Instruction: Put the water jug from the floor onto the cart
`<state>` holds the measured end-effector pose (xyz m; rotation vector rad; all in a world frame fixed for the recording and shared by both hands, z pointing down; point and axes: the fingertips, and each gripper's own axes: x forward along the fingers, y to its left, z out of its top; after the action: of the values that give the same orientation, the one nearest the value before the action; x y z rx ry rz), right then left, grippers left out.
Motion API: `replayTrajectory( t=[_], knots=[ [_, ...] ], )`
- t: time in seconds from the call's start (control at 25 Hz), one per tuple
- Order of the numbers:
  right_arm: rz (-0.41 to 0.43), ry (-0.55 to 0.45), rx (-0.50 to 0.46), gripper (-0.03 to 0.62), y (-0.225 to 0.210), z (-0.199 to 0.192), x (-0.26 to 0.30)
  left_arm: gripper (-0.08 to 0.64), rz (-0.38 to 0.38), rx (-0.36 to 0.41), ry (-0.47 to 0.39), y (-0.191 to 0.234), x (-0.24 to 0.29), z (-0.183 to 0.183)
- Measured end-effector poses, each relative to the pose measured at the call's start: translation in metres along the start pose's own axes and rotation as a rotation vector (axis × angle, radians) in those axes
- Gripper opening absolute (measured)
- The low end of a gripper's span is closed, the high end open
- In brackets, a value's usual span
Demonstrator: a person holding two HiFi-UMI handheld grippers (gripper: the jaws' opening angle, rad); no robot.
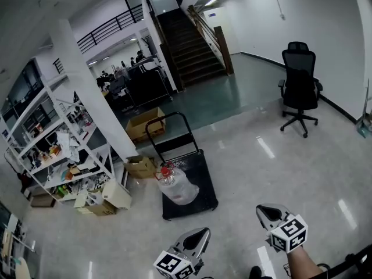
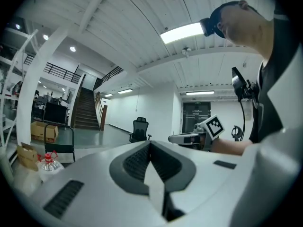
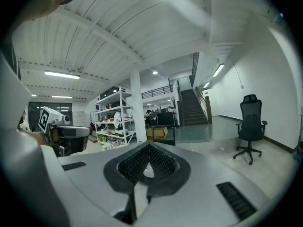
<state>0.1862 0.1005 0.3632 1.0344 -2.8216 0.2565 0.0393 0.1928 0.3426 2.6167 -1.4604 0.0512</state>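
On the cart's [image 1: 200, 176] black deck stands the water jug [image 1: 179, 186], a clear bottle with a red cap. It sits on the deck's left half, close to the left edge as the head view shows it, and about midway along the deck's length. The cart's upright handle rises at the far end of the deck, beyond the jug. The left gripper view catches the same jug low at its left edge, in front of that handle.

Both grippers hover over bare floor on the near side of the cart, well apart from the jug and from each other. The left gripper [image 1: 203, 232] has its 2 jaws pressed together with nothing between them. In its own view the 2 pads meet along 1 seam. The right gripper [image 1: 263, 210] is likewise closed tight and empty, held by a hand [image 1: 299, 254] at the bottom right.

Just beside the cart's left edge lies a small cardboard box [image 1: 141, 166], and a larger open box [image 1: 145, 124] stands beyond the handle. A white pillar [image 1: 93, 92] rises left of the cart, with a cluttered white shelf rack [image 1: 58, 150] behind it. Farther off, a staircase [image 1: 192, 45] climbs at the back, and a black office chair [image 1: 300, 86] stands near the right wall.
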Motion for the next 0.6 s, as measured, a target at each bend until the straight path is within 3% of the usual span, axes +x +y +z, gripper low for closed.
replayTrajectory(
  t=[0.36, 0.6],
  knots=[
    [-0.034, 0.005, -0.019, 0.002, 0.169, -0.032, -0.024, 0.002, 0.007, 0.005, -0.024, 0.005, -0.183, -0.037],
    [-0.043, 0.06, -0.038, 0.003, 0.262, -0.045, -0.05, 0.002, -0.018, -0.005, -0.049, -0.002, -0.269, -0.042]
  ],
)
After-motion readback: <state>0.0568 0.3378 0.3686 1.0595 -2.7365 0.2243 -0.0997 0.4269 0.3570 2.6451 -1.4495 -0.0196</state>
